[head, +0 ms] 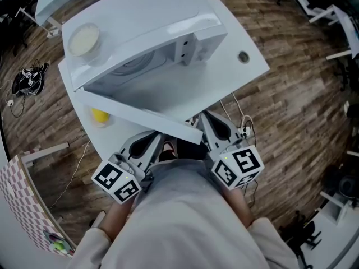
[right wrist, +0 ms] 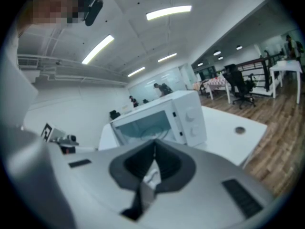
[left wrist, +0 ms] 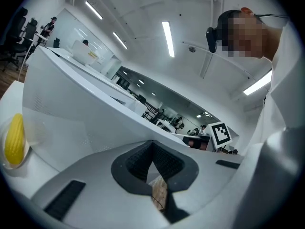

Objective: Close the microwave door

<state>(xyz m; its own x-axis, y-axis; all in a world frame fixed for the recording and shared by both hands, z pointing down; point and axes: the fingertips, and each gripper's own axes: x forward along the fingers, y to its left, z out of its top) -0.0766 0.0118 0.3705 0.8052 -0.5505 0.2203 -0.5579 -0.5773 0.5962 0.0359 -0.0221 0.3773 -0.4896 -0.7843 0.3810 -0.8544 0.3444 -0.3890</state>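
Note:
The white microwave [head: 168,35] stands on a white table [head: 247,74]. Its door [head: 140,114] hangs wide open, swung out toward me from a hinge at the left. In the head view my left gripper [head: 161,143] sits just below the door's free end, and my right gripper [head: 202,118] is beside that end. Both are held close to my body. The left gripper [left wrist: 152,146] is shut on nothing, with the door panel [left wrist: 81,113] filling its view. The right gripper [right wrist: 153,146] is also shut and empty, pointing at the microwave [right wrist: 167,118] and its open cavity.
A pale bowl [head: 84,40] rests on top of the microwave. A yellow thing [head: 100,115] in a clear cup stands on the table left of the door, seen again as the yellow thing [left wrist: 14,140]. The table has a cable hole [head: 243,56]. Cables [head: 25,80] lie on the wooden floor.

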